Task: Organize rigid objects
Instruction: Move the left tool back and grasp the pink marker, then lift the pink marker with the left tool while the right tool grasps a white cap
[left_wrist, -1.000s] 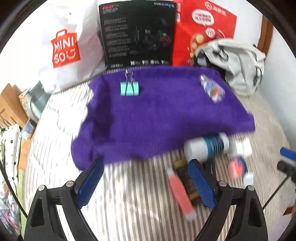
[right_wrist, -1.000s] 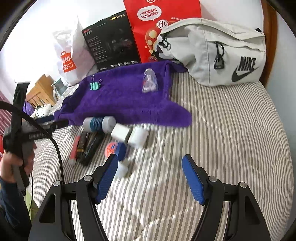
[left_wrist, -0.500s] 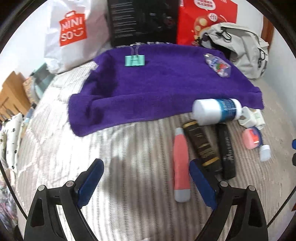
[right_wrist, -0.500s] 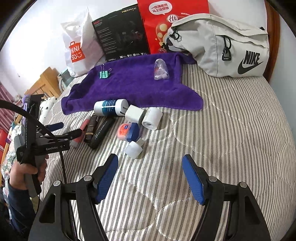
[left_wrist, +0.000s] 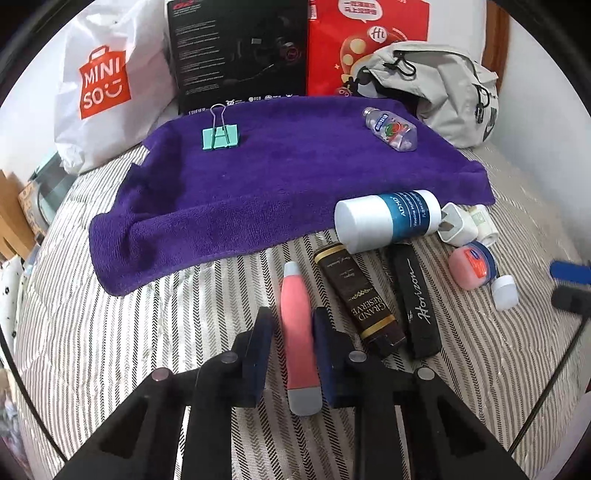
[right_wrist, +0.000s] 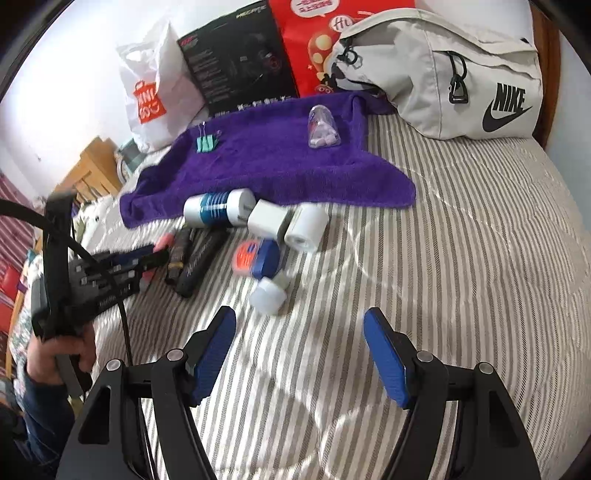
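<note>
My left gripper (left_wrist: 291, 314) is closed around a pink tube (left_wrist: 297, 325) that lies on the striped bed, with one finger on each side of it. Beside the tube lie a brown tube (left_wrist: 354, 295), a black tube (left_wrist: 415, 299) and a white-and-blue bottle (left_wrist: 388, 221). Further right are a white plug (left_wrist: 456, 229) and a pink jar (left_wrist: 472, 266). A purple towel (left_wrist: 277, 177) holds a teal binder clip (left_wrist: 220, 136) and a small clear bottle (left_wrist: 391, 129). My right gripper (right_wrist: 299, 332) hangs open over the bedding, just short of a small white bottle (right_wrist: 267, 295).
A white shopping bag (left_wrist: 103, 85), a black box (left_wrist: 240, 51), a red bag (left_wrist: 369, 37) and a grey sling bag (right_wrist: 461, 74) line the far edge of the bed. Wooden furniture (right_wrist: 92, 173) stands off the left side. A hand (right_wrist: 59, 354) holds the left gripper.
My left gripper moved right and down onto the pink tube, and its fingers closed from wide open to around the tube. The right gripper moved nearer the small white bottle and stayed open.
</note>
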